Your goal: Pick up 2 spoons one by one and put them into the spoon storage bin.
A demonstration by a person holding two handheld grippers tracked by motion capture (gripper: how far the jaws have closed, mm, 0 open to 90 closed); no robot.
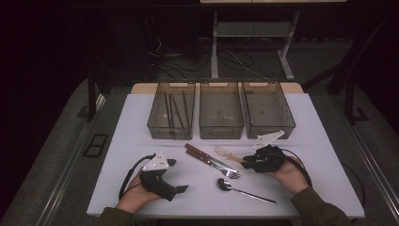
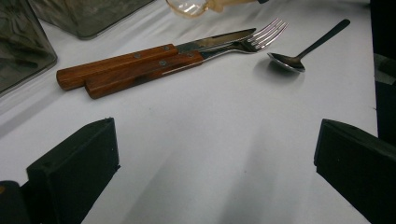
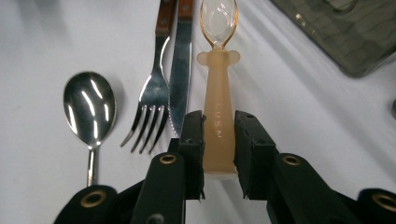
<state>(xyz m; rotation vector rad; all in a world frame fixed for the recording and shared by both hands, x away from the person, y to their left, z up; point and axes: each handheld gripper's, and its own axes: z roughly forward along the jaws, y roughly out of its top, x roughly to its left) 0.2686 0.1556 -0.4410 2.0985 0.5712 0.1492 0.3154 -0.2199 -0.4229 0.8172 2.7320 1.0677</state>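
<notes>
A translucent peach plastic spoon [image 3: 218, 93] lies flat on the white table [image 1: 141, 141], bowl pointing away from my right gripper [image 3: 219, 135]. That gripper's two black jaws press on either side of the spoon's handle, shut on it, low on the tabletop. In the high view the plastic spoon [image 1: 225, 152] sits just left of the right gripper [image 1: 249, 162]. My left gripper [image 1: 179, 175] rests at the front left with its jaws wide apart. In its own view the left gripper [image 2: 215, 163] frames only bare table.
A wood-handled knife [image 2: 140, 56] and fork [image 2: 261, 35] lie side by side mid-table, a metal spoon [image 1: 244, 189] nearer the front edge. Three smoky plastic bins stand at the back; the left bin [image 1: 155, 123] holds dark chopsticks, beside the middle bin [image 1: 221, 132] and right bin [image 1: 270, 132].
</notes>
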